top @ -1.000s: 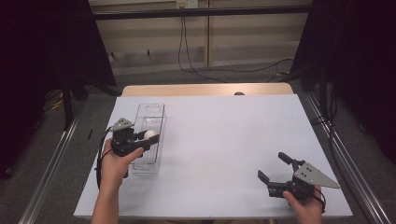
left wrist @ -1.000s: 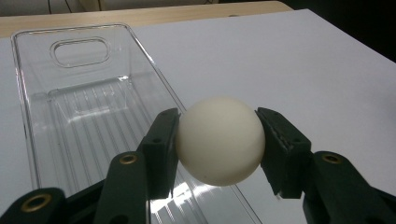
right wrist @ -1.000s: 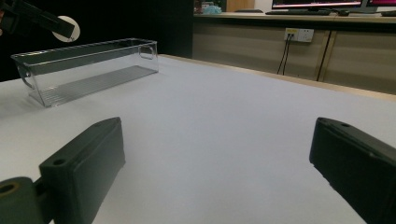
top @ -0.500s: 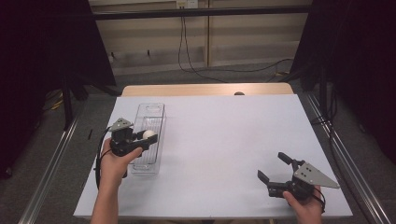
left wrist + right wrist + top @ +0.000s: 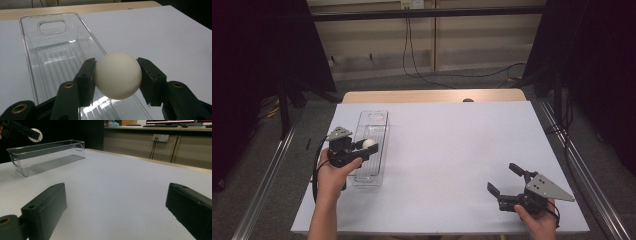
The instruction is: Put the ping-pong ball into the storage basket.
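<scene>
Gripping the white ball point(image 5: 117, 75) above the clear bin point(image 5: 371, 150), left tongs point(image 5: 368, 146) haven't dropped it in yet; right tongs point(image 5: 507, 177) idle open near the table point(image 5: 452, 145) edge.

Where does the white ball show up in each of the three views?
High view: ball left of centre, in the left gripper, over the clear bin.
Left gripper view: ball at centre, clamped between both jaws.
Right gripper view: ball top left, small, above the bin.
Shared landmark: the clear bin.
</scene>
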Demonstrator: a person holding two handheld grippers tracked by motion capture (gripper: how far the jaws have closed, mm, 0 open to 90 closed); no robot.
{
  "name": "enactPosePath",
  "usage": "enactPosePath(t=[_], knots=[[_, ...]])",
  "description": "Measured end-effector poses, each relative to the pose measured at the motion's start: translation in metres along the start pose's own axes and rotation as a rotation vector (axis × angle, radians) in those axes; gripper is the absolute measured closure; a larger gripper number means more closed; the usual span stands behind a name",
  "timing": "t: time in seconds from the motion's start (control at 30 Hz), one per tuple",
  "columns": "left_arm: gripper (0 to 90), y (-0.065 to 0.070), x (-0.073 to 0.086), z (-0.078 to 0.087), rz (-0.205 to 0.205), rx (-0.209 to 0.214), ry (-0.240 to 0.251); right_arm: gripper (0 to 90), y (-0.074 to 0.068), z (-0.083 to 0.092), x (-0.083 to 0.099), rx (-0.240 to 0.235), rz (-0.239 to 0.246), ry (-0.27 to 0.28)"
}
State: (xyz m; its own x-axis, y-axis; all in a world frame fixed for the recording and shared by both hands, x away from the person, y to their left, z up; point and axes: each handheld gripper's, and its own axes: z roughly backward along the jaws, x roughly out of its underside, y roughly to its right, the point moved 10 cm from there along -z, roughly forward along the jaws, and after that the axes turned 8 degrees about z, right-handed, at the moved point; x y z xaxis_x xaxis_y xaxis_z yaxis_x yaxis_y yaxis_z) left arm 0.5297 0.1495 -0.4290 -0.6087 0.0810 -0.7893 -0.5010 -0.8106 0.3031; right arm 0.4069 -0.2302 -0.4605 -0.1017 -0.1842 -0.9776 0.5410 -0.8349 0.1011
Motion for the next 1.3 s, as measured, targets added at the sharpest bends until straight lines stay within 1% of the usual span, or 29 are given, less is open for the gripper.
enactPosePath(t=[0.07, 0.17, 0.43, 0.6, 0.67, 0.8, 1.03, 1.1, 1.23, 1.3], knots=[[51.2, -0.001, 0.001, 0.0, -0.006, -0.005, -0.005, 3.1, 0.0, 0.0, 0.0, -0.001, -0.003, -0.001], [51.2, -0.002, 0.001, 0.0, -0.003, -0.012, -0.001, 3.1, 0.0, 0.0, 0.0, -0.002, -0.009, -0.003], [51.2, -0.005, 0.001, 0.001, 0.011, -0.01, -0.001, 3.1, 0.0, 0.0, 0.0, -0.001, -0.004, -0.001], [51.1, -0.008, 0.002, 0.0, 0.005, -0.024, -0.005, 3.1, 0.0, 0.0, 0.0, -0.003, -0.002, 0.0], [51.1, -0.007, 0.002, 0.0, 0.023, -0.02, 0.003, 3.1, 0.0, 0.0, 0.0, -0.002, -0.003, 0.0], [51.2, -0.008, 0.003, -0.001, 0.027, -0.021, 0.001, 3.1, 0.0, 0.0, 0.0, -0.002, -0.003, -0.001], [51.2, -0.011, 0.004, -0.002, 0.022, -0.028, -0.005, 3.1, 0.0, 0.0, 0.0, -0.004, -0.004, -0.002], [51.2, -0.011, 0.004, -0.002, 0.029, -0.028, -0.001, 3.1, 0.0, 0.001, 0.0, -0.004, -0.004, -0.001], [51.2, -0.012, 0.005, -0.003, 0.021, -0.031, -0.01, 3.1, 0.0, 0.001, 0.0, -0.002, -0.007, -0.003], [51.2, -0.013, 0.005, -0.003, 0.022, -0.034, -0.008, 3.1, 0.0, 0.0, 0.0, -0.001, -0.001, 0.003]])
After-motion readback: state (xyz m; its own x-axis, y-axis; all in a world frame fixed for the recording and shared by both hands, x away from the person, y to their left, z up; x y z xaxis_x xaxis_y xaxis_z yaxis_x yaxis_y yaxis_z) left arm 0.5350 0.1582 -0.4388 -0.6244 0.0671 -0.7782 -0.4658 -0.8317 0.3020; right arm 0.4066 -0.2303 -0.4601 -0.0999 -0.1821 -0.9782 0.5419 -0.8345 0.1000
